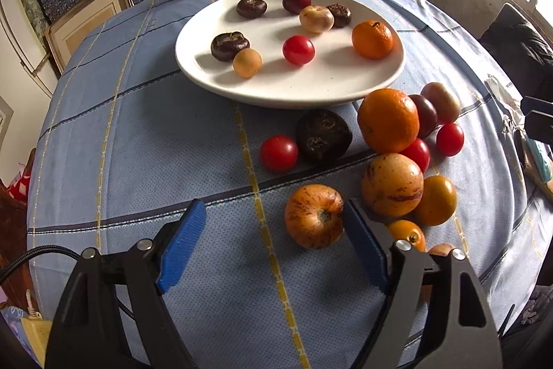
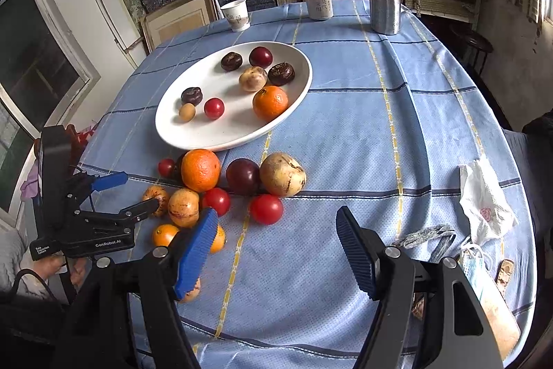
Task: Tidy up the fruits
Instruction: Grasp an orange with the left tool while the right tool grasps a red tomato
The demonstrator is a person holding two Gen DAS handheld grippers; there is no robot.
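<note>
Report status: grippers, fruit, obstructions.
Left gripper open, striped fruit against one finger. Right gripper open, empty. Plate partly loaded. Nothing blocking.

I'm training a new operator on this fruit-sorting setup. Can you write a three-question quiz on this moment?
1. True or false: the white plate already holds one orange.
2. How many red cherry tomatoes lie on the plate? A) none B) one C) three
3. Which fruit lies between the left gripper fingers?

Key:
1. True.
2. B: one cherry tomato.
3. The striped orange fruit on the blue tablecloth, close against one blue finger; the jaws stand open and nothing is lifted. The right gripper is open and empty.
</note>
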